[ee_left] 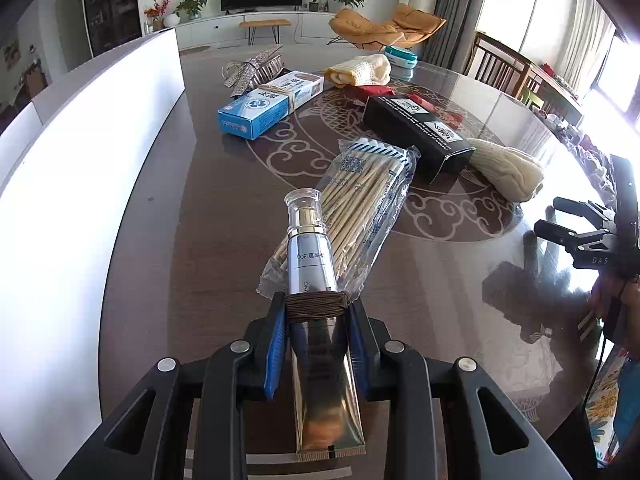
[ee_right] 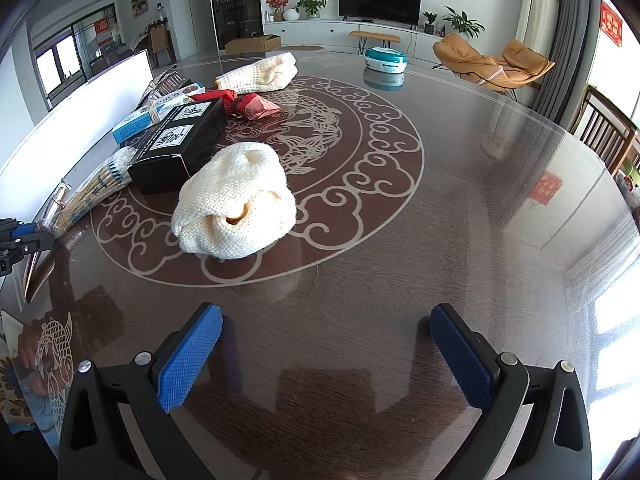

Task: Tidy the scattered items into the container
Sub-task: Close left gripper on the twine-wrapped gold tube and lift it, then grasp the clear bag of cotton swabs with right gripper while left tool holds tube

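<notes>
My left gripper (ee_left: 316, 304) is shut on a silver and gold cosmetic tube (ee_left: 310, 260) with brown cord wound round its middle; the clear cap points away from me. The tube's cap end lies over a clear bag of wooden swabs (ee_left: 368, 200) on the table. A white container (ee_left: 100, 140) stands along the left. Over bare glass my right gripper (ee_right: 326, 320) is open with nothing between its blue pads (ee_right: 188, 360). A cream knitted cloth (ee_right: 236, 204) lies just beyond it.
On the round glass-topped table (ee_right: 440, 240) lie a black box (ee_left: 416, 128), a blue box (ee_left: 268, 104), silver blister packs (ee_left: 252, 68), a red packet (ee_right: 252, 106), a second cream cloth (ee_right: 260, 72) and a teal round case (ee_right: 386, 58). Chairs stand at the right edge.
</notes>
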